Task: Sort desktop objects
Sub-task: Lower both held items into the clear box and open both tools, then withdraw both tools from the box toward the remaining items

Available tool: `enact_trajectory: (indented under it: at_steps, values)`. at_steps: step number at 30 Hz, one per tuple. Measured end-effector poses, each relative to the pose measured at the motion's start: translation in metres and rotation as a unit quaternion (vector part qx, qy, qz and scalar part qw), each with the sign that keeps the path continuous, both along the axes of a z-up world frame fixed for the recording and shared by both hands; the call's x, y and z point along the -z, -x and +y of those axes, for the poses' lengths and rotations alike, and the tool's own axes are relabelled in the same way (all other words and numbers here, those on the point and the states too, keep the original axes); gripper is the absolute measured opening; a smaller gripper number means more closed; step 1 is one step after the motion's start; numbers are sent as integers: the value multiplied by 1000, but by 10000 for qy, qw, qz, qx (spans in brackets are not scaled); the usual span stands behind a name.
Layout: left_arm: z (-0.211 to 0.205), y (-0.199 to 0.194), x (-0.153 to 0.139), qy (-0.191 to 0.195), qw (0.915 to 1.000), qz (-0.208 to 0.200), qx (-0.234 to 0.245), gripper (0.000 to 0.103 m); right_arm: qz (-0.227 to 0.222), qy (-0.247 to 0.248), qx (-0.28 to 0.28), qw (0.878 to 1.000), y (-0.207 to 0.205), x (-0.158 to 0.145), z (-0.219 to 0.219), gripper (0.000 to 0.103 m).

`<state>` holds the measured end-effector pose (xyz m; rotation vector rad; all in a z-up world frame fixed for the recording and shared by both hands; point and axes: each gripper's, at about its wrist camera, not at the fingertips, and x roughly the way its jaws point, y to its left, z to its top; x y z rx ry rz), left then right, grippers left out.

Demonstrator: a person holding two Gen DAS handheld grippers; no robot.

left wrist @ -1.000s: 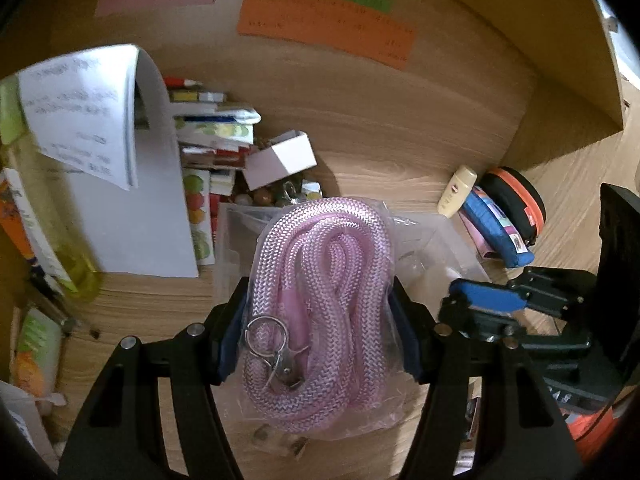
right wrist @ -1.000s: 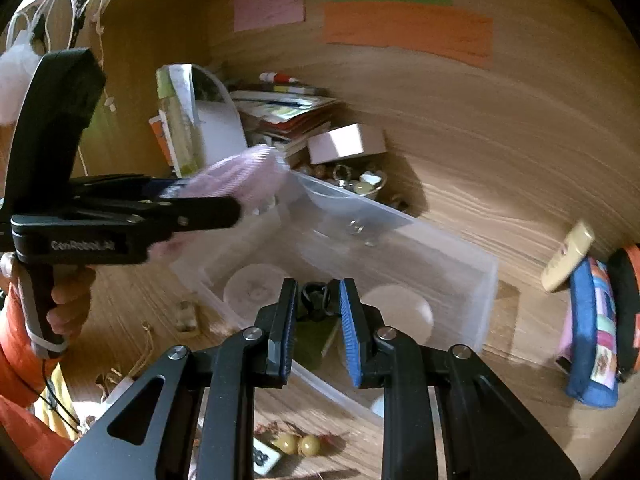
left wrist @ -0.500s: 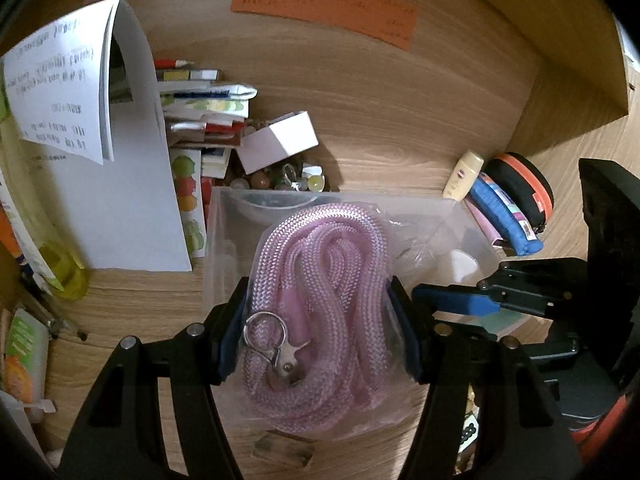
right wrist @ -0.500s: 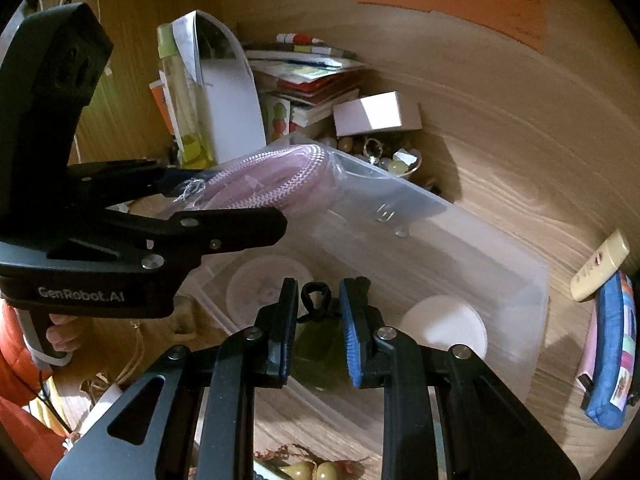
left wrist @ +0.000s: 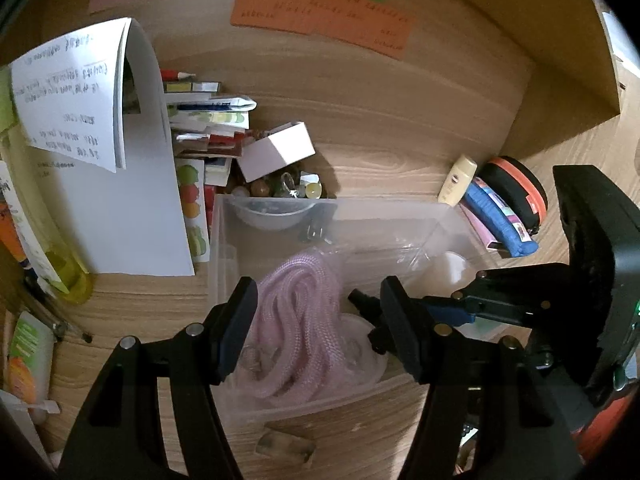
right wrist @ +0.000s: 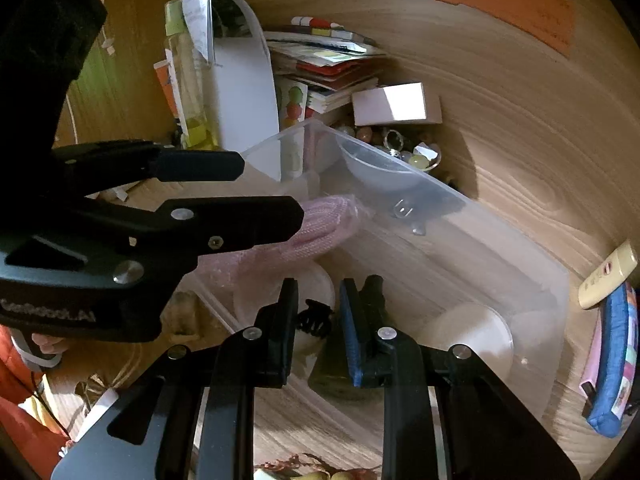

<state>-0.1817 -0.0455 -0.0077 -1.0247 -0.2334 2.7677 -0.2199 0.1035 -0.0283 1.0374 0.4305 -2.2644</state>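
Tool on the left [left wrist: 319, 294] gapes over pink rope [left wrist: 298, 332]; right tool [right wrist: 319, 292] pinches black clip [right wrist: 316, 319].

The left gripper [left wrist: 316, 320] points forward and steeply down, its black arms spread in a wide V. Its jaws stand apart and their blue pads [left wrist: 234, 332] press on nothing. In the right wrist view this gripper [right wrist: 276, 188] reaches in from the left edge, one finger above the other, and a hand [right wrist: 46, 346] with an orange sleeve holds its grip low at the left. The right gripper [right wrist: 318, 316] tilts down more steeply, its jaws drawn in close around a small dark clip [right wrist: 314, 320]. In the left wrist view it [left wrist: 362, 298] comes in from the right.
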Motion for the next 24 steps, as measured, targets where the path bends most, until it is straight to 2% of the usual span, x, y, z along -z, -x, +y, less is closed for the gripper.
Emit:
enact_trajectory:
  at_steps: [3, 5, 8, 12, 14, 18, 22, 24]
  values:
    - [0, -3, -2, 5, 10000, 45, -9, 65, 67, -42, 115, 9999, -2, -1, 1, 26]
    - [-1, -5, -4, 13, 9999, 101, -14, 69, 128, -33, 217, 9997, -3, -3, 4, 38]
    - [-1, -9, -8, 62, 9997, 217, -48, 74, 202, 20, 338, 9992, -7, -8, 10, 48]
    - [-1, -14, -12, 201, 9990, 329, -218, 75, 364, 55, 489, 9981, -17, -18, 21, 57]
    - [-2, -16, -13, 200, 9989, 318, -264, 75, 485, 105, 596, 9970, -24, -24, 30, 66]
    - [-1, -26, -16, 415, 9975, 392, -413, 81, 596, 214, 781, 9949, -36, -32, 47, 72]
    - [2, -43, -22, 619, 9952, 531, -539, 93, 660, 257, 921, 9932, -50, -36, 61, 73]
    - [3, -53, -26, 676, 9945, 572, -559, 95, 715, 251, 995, 9922, -59, -38, 68, 73]
